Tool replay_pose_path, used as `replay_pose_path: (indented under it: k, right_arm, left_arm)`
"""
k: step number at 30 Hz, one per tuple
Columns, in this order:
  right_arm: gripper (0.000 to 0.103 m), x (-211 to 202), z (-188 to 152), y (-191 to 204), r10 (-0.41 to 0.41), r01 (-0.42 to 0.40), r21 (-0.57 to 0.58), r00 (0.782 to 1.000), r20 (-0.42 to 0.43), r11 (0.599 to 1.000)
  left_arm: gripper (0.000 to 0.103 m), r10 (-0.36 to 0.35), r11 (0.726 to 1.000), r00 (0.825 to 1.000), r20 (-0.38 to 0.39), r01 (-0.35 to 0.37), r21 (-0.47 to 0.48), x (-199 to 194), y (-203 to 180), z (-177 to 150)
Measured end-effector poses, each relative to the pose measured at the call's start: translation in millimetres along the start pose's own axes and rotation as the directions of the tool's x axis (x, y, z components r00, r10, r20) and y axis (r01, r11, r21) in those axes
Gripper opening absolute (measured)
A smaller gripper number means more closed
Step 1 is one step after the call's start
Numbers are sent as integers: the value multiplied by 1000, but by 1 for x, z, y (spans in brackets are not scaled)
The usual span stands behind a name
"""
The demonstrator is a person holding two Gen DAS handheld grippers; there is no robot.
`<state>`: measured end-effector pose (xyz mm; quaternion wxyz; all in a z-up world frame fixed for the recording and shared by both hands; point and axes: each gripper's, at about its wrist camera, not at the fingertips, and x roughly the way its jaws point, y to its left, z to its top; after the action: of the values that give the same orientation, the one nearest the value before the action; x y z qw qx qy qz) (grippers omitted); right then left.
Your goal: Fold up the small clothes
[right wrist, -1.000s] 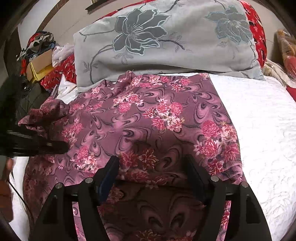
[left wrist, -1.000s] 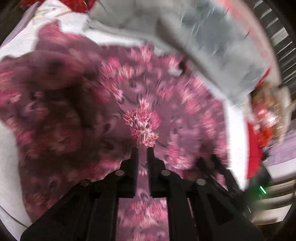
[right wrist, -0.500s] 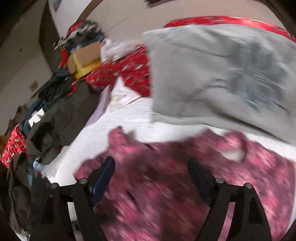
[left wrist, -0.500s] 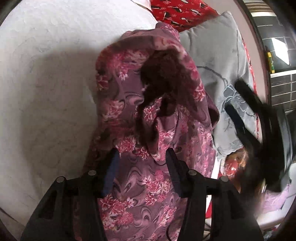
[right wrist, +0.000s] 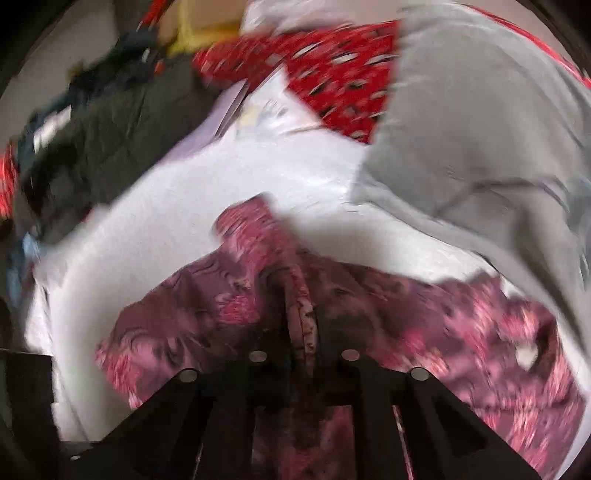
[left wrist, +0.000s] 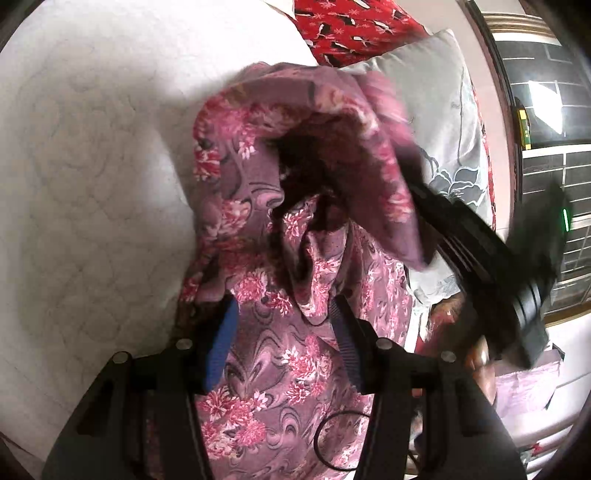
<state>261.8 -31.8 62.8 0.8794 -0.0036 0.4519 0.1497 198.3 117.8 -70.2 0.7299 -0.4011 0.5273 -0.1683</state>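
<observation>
Left wrist view: the left tongs [left wrist: 282, 325] stood wide apart, blue-lined pads [left wrist: 221, 332] on either side of the mauve garment printed with pink flowers [left wrist: 280, 362], gripping nothing. The garment lay on the white quilted bed [left wrist: 92, 166], with one edge lifted into a dark-lined fold. At the fold, the black right tongs [left wrist: 417, 192] entered from the right, blurred. Beyond lay a grey pillow with a floral pattern [left wrist: 443, 122] and a red patterned cloth [left wrist: 351, 26].

Right wrist view: the right tongs [right wrist: 303, 343] were closed on a raised ridge of the garment [right wrist: 229, 295]. Farther off lay the bed [right wrist: 258, 177], the pillow [right wrist: 480, 110], the red cloth [right wrist: 332, 66] and a dark heap of clothes [right wrist: 99, 129].
</observation>
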Motion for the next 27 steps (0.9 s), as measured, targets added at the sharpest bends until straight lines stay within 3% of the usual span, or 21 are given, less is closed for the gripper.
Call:
replay_pose_path:
  k: [4, 9, 13, 15, 16, 19, 21, 23, 24, 26, 27]
  right_arm:
    - [8, -58, -31, -53, 18, -40, 191, 993, 117, 981]
    - [8, -101, -95, -129, -29, -35, 420, 989, 146, 907]
    - [15, -116, -163, -188, -20, -54, 626, 994, 111, 778]
    - [17, -133, -191, -208, -36, -78, 704, 989, 146, 706]
    - [24, -141, -199, -215, -48, -96, 729, 984, 174, 678]
    - [60, -151, -209, -226, -46, -179, 760, 963, 265, 625]
    - [69, -140, -200, -225, -23, -201, 759, 962, 273, 619]
    - [71, -119, -190, -224, -37, -119, 776, 983, 180, 620]
    - [70, -109, -186, -222, -29, -107, 782, 987, 157, 614]
    - [45, -102, -179, -221, 12, -149, 766, 983, 182, 626]
    - [9, -105, -176, -221, 24, -168, 752, 980, 198, 638]
  left_arm:
    - [50, 7, 1000, 1000, 4, -7, -9, 0, 0, -2]
    - [50, 4, 1000, 1000, 6, -4, -27, -4, 4, -8]
    - [50, 9, 999, 1000, -2, -9, -36, -7, 3, -12]
    - [50, 9, 999, 1000, -4, -9, -41, -10, 3, -15]
    - [50, 6, 999, 1000, -5, -6, -51, -10, 3, -16]
    - [50, -18, 997, 1000, -20, 16, -80, -9, 1, -18]
    - [50, -27, 996, 999, -22, 25, -83, -7, -4, -18]
    - [50, -43, 996, 999, -27, 41, -81, -5, -12, -17]
    - [50, -45, 997, 999, -29, 43, -69, -3, -19, -15]
    - [50, -26, 999, 999, -19, 25, -47, -4, -28, -10]
    - [50, -4, 999, 1000, -3, 4, -33, -5, -33, -5]
